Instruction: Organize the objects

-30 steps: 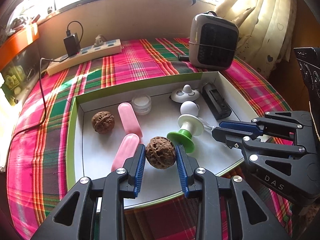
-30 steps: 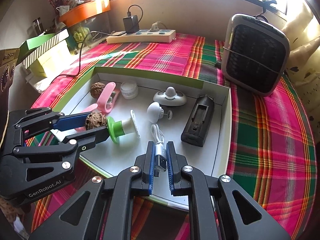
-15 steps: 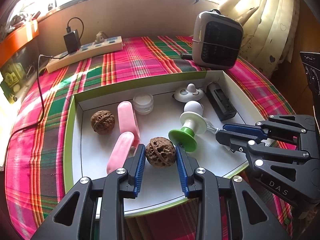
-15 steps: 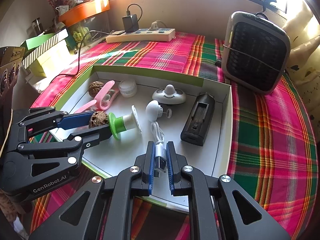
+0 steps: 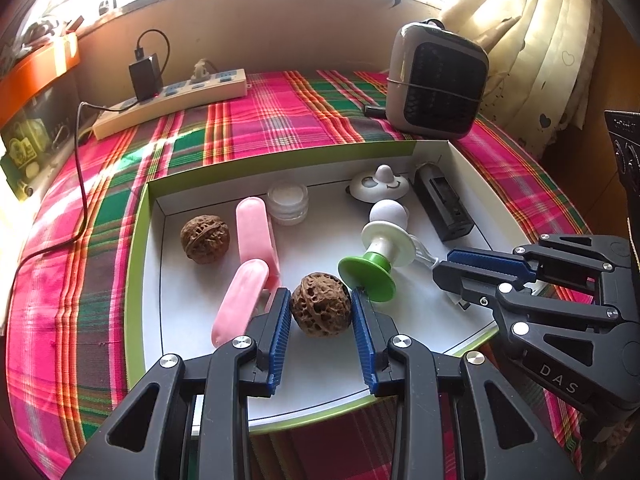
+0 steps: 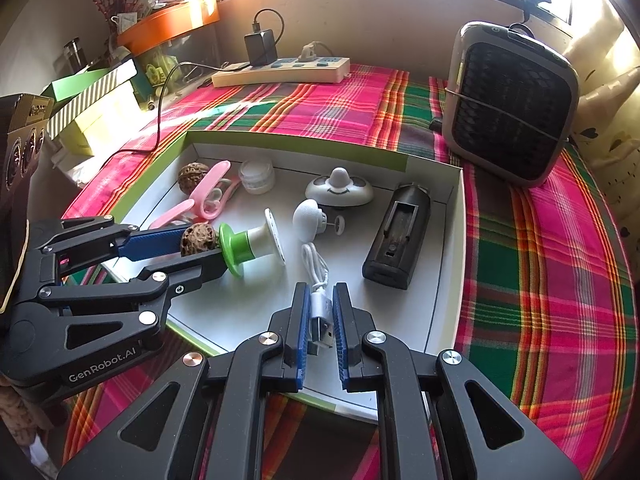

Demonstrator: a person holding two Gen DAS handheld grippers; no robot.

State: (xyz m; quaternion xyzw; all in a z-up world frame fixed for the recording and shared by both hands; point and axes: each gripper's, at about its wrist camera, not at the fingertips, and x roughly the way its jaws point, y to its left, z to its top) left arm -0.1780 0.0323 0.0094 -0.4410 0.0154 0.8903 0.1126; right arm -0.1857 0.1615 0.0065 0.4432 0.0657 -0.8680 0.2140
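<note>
While the left tool (image 5: 320, 314) pinches a walnut (image 5: 320, 305) & the right tool (image 6: 320, 320) squeezes a USB plug (image 6: 321, 316), both prob. need lifting out of the box (image 5: 134, 280) next.

Place: a home, a lived-in room by a window | Signs: plaid cloth (image 5: 280, 120) over the worktop | heart-print curtain (image 5: 532, 40) | power strip (image 6: 280, 72) with a charger plugged in | small heater (image 6: 512, 108) | cluttered orange shelf (image 6: 168, 24) with boxes
</note>
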